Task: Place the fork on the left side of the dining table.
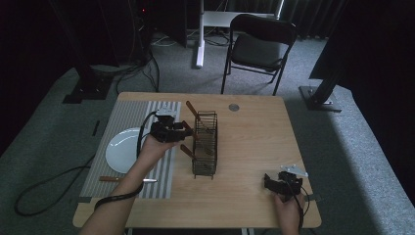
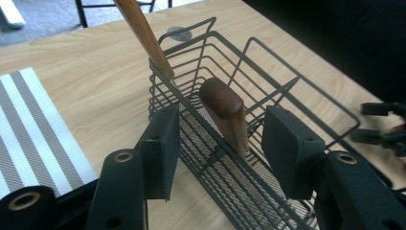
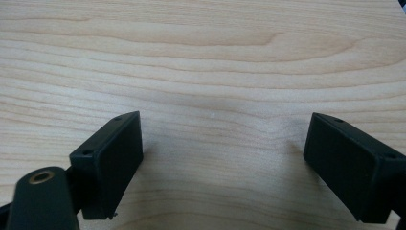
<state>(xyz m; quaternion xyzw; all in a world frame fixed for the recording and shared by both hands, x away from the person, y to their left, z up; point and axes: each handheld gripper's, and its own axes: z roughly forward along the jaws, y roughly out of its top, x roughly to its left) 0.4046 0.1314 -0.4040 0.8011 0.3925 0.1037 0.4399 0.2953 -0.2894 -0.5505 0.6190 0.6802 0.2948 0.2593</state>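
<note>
A dark wire basket (image 1: 216,143) stands in the middle of the wooden table, with wooden-handled utensils leaning out of its left side. My left gripper (image 1: 187,132) reaches in from the left at the basket's rim (image 2: 268,52). Its jaws stand either side of a short dark wooden handle (image 2: 225,112), one pad outside the wire wall and one inside, with a gap on both sides. A longer, lighter handle (image 2: 143,36) leans out farther back. My right gripper (image 1: 273,183) rests open near the table's front right corner, nothing between its jaws (image 3: 225,127).
A striped placemat (image 1: 125,117) on the left holds a white plate (image 1: 122,149) and a knife (image 1: 128,179). Another handle (image 1: 187,151) sticks out lower on the basket. A round grommet (image 1: 233,106) sits at the table's far edge, and a folding chair (image 1: 262,46) stands beyond.
</note>
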